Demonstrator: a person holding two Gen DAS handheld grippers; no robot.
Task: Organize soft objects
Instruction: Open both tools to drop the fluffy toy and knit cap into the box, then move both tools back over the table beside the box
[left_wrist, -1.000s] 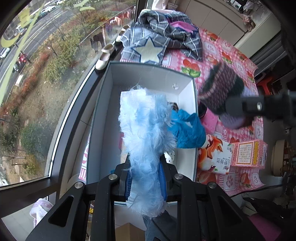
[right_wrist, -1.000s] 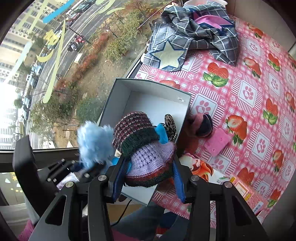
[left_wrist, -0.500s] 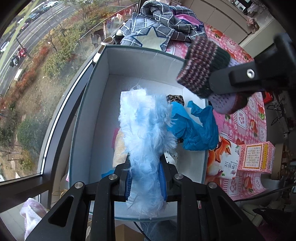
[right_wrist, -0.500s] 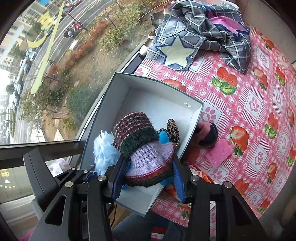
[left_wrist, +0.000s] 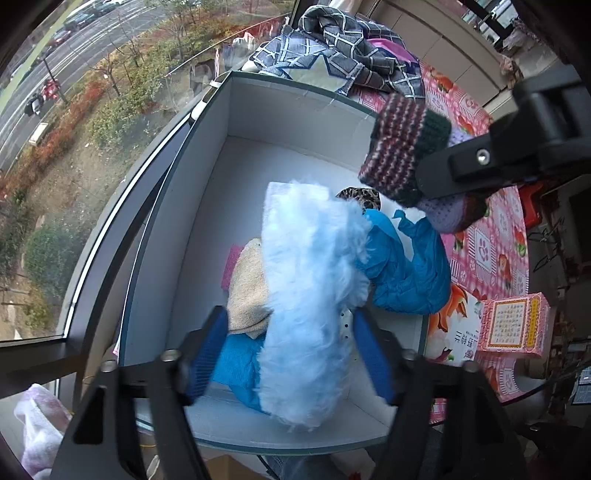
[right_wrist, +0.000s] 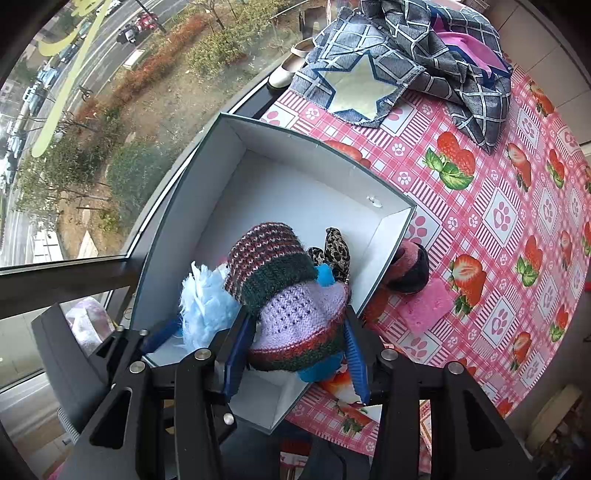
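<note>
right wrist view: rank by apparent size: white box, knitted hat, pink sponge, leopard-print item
1. white box, by far the largest in this view.
2. knitted hat, though it sits in the right gripper close to the camera, which inflates it.
3. pink sponge.
4. leopard-print item, partly hidden behind the hat, so its place against the sponge is unsure.

Between my left fingers (left_wrist: 365, 354) the fluffy piece (left_wrist: 310, 295) hangs over the box (left_wrist: 207, 206), above the quilted item (left_wrist: 406, 273) inside. My knitted hat (right_wrist: 291, 295) sits right of it.
</note>
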